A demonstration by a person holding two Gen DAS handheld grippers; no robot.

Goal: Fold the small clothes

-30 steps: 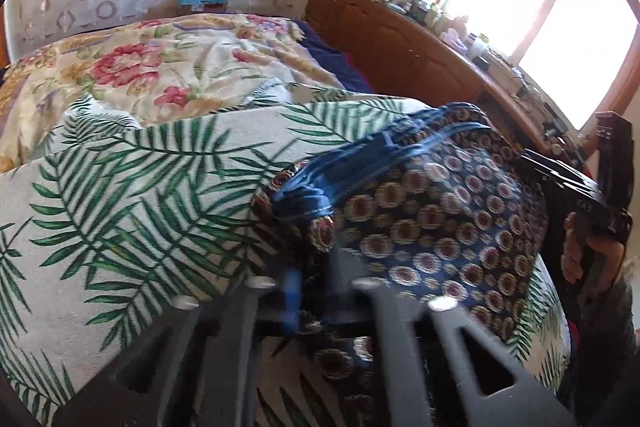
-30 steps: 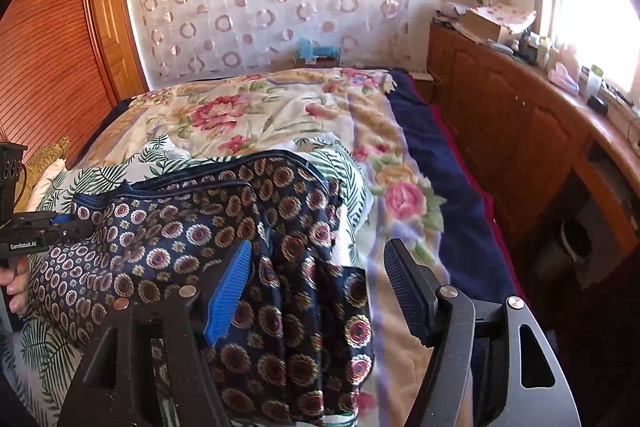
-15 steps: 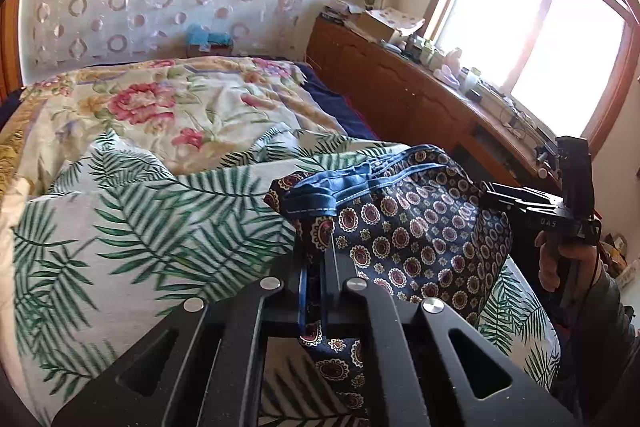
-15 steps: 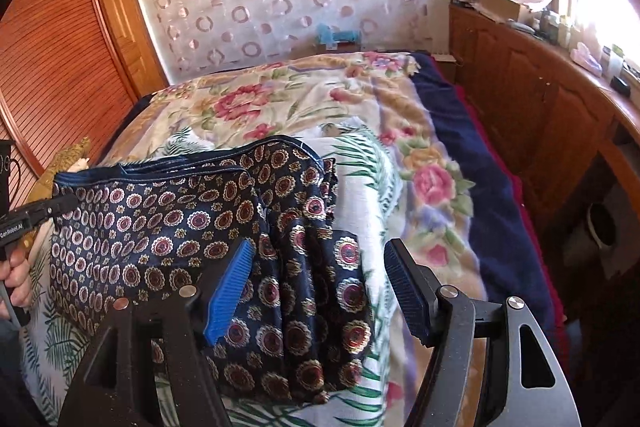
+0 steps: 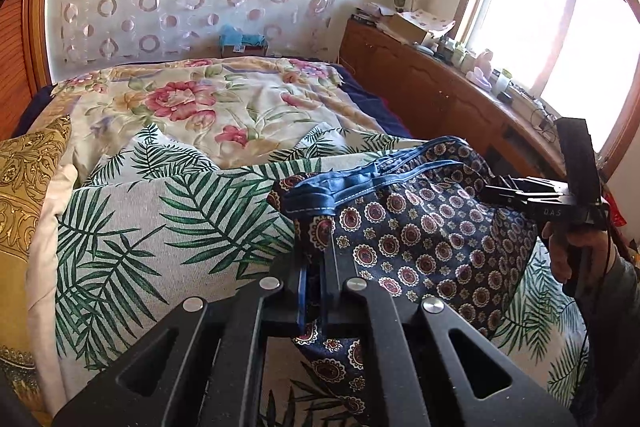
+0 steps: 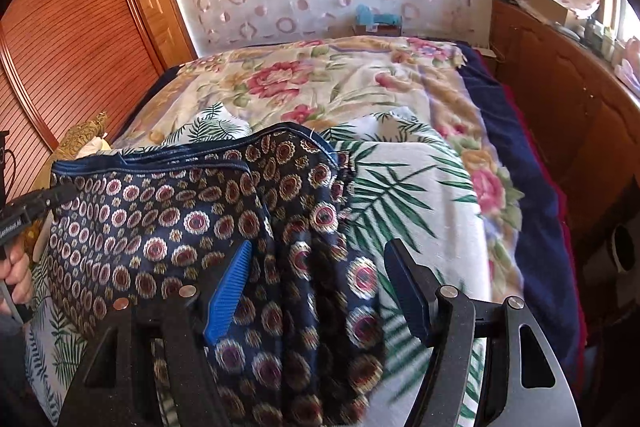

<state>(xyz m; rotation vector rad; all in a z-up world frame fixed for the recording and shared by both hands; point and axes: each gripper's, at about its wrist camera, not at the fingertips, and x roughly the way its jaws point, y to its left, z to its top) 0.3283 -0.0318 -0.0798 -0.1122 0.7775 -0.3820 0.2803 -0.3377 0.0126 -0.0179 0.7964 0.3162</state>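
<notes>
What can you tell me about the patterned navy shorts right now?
The shorts are thin navy fabric printed with red-and-cream medallions, with a plain blue stitched waistband along the upper edge. They are partly lifted off the palm-leaf sheet, hanging in loose folds rather than lying flat. The left gripper is shut on one waistband corner. The right gripper stands open, with a draped fold between its fingers; its pads are not pressing the cloth.

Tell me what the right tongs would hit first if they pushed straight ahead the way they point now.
Most likely the navy patterned shorts: the cloth hangs right between the open right tongs and fills the line ahead. Behind it lies the palm-leaf sheet on the bed, though how far behind is hard to judge.
</notes>
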